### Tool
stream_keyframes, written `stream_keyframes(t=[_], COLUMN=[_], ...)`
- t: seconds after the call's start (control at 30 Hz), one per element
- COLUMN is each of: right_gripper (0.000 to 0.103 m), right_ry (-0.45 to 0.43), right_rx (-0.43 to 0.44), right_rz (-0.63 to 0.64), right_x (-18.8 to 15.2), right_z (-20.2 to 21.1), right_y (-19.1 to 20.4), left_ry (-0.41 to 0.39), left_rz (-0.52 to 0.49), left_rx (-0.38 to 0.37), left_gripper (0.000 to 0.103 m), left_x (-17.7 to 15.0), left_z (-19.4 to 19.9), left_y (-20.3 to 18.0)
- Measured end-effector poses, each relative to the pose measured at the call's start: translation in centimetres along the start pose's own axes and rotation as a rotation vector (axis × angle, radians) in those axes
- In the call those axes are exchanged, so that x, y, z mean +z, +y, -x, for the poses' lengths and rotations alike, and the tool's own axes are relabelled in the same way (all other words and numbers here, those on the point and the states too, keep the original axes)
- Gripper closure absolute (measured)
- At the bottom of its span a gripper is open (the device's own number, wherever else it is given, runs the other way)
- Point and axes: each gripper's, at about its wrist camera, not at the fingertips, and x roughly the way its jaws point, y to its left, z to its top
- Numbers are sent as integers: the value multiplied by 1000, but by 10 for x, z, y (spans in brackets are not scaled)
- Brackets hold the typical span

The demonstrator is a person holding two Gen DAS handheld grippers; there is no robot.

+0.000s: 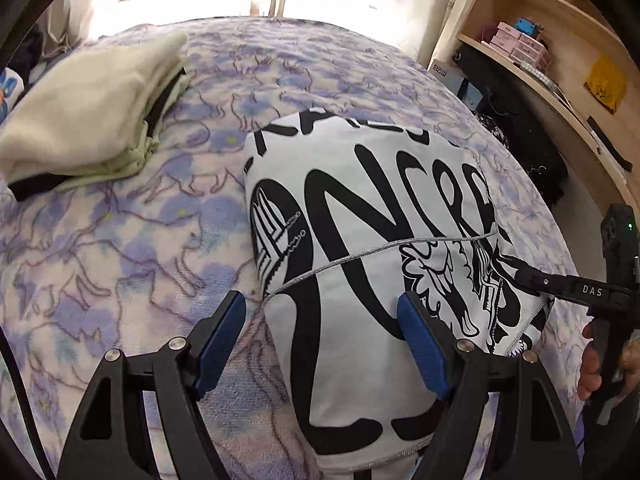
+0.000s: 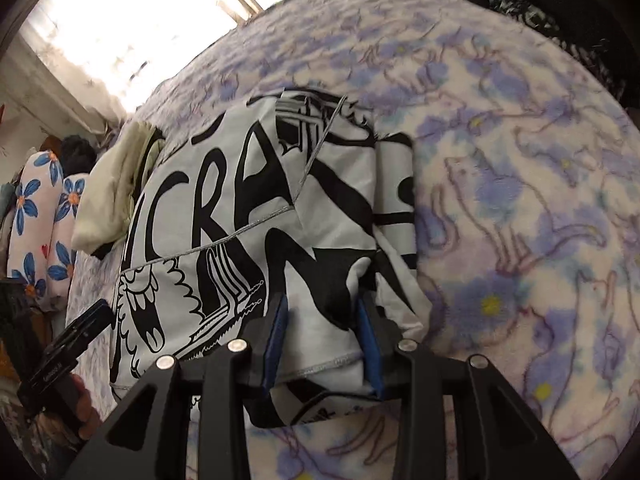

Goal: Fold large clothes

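Observation:
A folded white garment with bold black lettering (image 1: 360, 240) lies on the purple patterned bed blanket (image 1: 120, 260). My left gripper (image 1: 320, 304) hovers over the garment's near left edge, jaws wide open, blue pads (image 1: 224, 344) clear of the cloth. In the right wrist view the same garment (image 2: 240, 208) fills the middle. My right gripper (image 2: 322, 308) stands partly open at its near corner, with a loose fold of the cloth lying between the blue pads (image 2: 370, 332). The right gripper's black finger (image 1: 560, 284) shows at the garment's right edge in the left wrist view.
A stack of folded cream clothes (image 1: 92, 112) sits at the bed's far left. Wooden shelves with boxes (image 1: 520, 40) and a black bag (image 1: 520, 148) stand right of the bed. Flowered pillows (image 2: 36, 216) lie at the far left. A hand (image 1: 592, 364) holds the right gripper.

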Motion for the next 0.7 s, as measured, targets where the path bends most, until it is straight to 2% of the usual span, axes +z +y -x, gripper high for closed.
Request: stream_keyframes(t=[0.07, 0.13, 0.17, 0.3, 0.33, 0.37, 0.43, 0.5, 0.6, 0.63, 0.7], right_gripper=[70, 82, 83, 87, 87, 87, 88, 87, 87, 85, 83], right_ry=[-12, -36, -59, -221, -240, -242, -181, -145, -157, -160, -163], right_rx=[9, -10, -14, 20, 19, 3, -52, -72, -68, -65, -30], right_rz=[25, 75, 92, 99, 90, 92, 91, 79, 57, 64, 78], right_x=[1, -1, -2, -13, -19, -23, -34, -41, -41, -38, -29], right_z=[-1, 2, 9, 56, 61, 59, 33, 13, 18, 23, 34], right_y=[3, 9, 11, 6, 2, 0, -8, -17, -17, -13, -6], left_ry=[-21, -32, -32, -37, -40, -48, -53, -49, -84, -85, -70], left_rz=[1, -7, -7, -30, -39, -55, -73, -104, -172, -176, -178], left_rx=[-10, -2, -4, -13, -14, -15, -9, 36, 108, 108, 61], left_gripper=[26, 26, 26, 27, 27, 27, 29, 29, 29, 29, 29], left_x=[-2, 1, 2, 7, 7, 5, 0, -8, -16, -16, -11], left_z=[-2, -7, -8, -8, -8, -9, -14, -23, -21, -19, -12], left_y=[-1, -5, -6, -15, -16, -19, -22, -29, -42, -44, -45])
